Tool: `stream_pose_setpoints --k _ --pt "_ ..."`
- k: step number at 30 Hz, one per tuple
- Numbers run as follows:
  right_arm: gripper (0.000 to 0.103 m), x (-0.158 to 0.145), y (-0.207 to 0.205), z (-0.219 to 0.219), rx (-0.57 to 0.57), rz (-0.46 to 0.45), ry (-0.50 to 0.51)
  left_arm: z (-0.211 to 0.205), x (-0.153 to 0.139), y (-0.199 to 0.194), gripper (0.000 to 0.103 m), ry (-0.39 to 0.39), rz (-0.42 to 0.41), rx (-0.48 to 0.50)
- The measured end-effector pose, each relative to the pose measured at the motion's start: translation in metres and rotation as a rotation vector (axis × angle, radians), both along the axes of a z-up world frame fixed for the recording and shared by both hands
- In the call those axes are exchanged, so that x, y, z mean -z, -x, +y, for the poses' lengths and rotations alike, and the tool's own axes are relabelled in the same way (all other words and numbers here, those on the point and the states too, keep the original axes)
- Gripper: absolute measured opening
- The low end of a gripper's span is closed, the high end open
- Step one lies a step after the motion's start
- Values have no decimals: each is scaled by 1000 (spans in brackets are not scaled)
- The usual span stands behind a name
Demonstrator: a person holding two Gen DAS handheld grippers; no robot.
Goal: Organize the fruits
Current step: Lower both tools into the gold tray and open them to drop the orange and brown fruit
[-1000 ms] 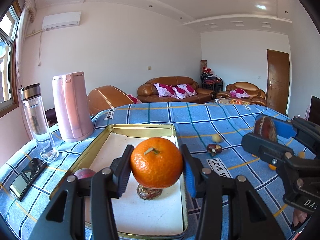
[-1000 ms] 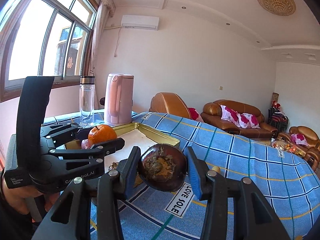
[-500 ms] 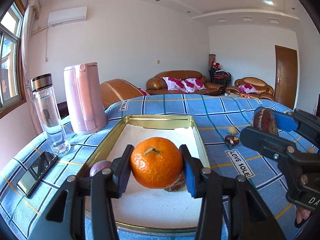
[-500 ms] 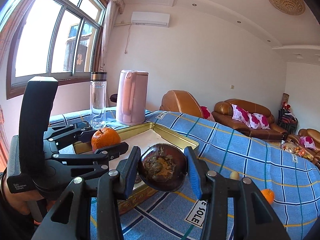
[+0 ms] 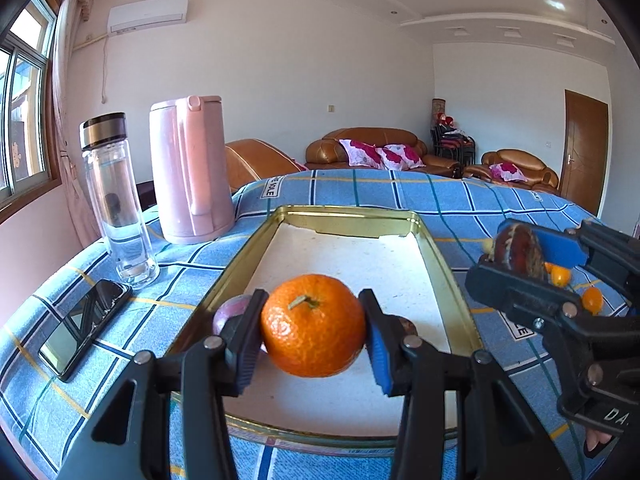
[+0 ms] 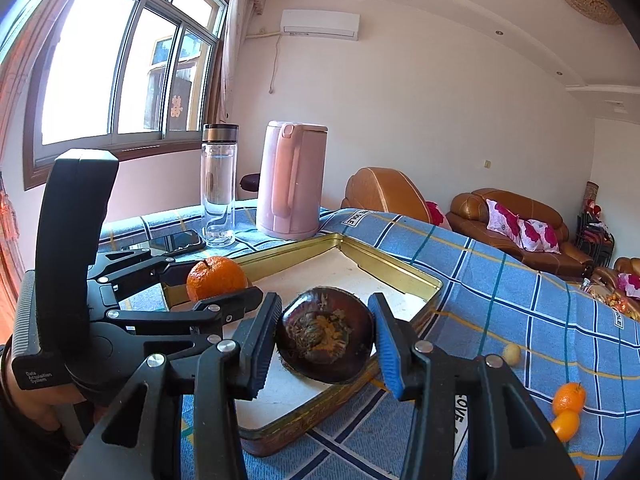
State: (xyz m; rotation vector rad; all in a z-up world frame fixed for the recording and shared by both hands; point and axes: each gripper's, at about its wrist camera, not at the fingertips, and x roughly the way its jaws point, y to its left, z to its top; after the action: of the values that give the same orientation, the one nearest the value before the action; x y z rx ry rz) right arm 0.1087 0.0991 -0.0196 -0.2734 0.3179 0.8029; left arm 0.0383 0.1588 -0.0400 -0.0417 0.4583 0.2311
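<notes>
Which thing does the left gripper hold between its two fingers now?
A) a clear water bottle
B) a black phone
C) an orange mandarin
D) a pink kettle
C: the left gripper is closed on the orange mandarin, above the gold tray.

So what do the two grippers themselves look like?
Both are black plastic frames with silver screws. Each left gripper and right gripper has one black ribbed pad and one blue pad. The left one's black handle carries small white lettering.

"LOVE SOLE" tags on blue tablecloth (image 6: 500, 264)
</notes>
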Motion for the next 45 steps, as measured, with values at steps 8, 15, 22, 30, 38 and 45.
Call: stream_pose_setpoints --k 8,15,22,30,38,45 --pt "47 11 -8 12 -19 48 20 20 3 1 48 14 17 -39" --pt "47 22 -12 27 -46 85 66 23 8 -3 48 13 44 -40" --pt "47 25 -13 38 -73 97 108 25 12 -6 48 10 70 -35" --pt "47 33 -19 48 -88 154 161 26 18 -10 48 12 99 -28" --pt "47 37 -24 51 -96 203 176 25 19 -11 48 -4 107 -35" --pt "54 39 -29 49 -88 232 173 25 18 -10 49 -9 95 -49"
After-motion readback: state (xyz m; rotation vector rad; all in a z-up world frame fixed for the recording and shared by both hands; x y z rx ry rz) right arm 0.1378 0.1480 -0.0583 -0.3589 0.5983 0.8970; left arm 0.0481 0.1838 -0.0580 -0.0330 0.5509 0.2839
